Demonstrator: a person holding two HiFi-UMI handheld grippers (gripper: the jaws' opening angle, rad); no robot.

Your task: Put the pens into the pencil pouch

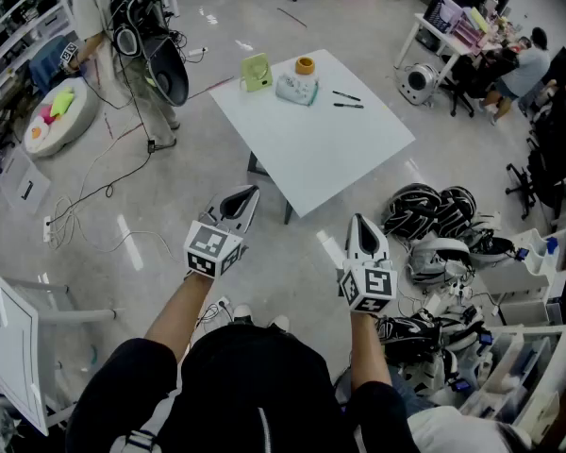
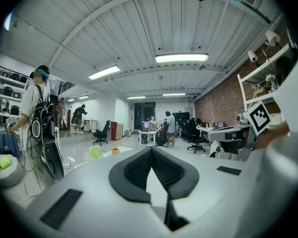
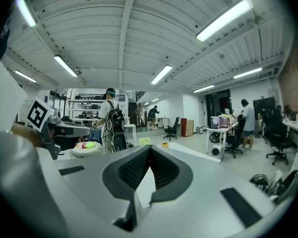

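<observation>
Pens (image 1: 346, 95), two of them, lay side by side on the far part of the white table (image 1: 330, 159), just right of the pale pencil pouch (image 1: 296, 90). An orange tape roll (image 1: 305, 65) and a light green object (image 1: 256, 72) sat close by the pouch. Well short of the table, over the floor, the left gripper (image 1: 250, 192) and the right gripper (image 1: 359, 219) each had jaws pressed together on nothing.

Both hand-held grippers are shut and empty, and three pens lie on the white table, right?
Not three: the head view shows two pens on the white table. The left hand-held gripper and the right hand-held gripper are indeed shut and empty.
</observation>
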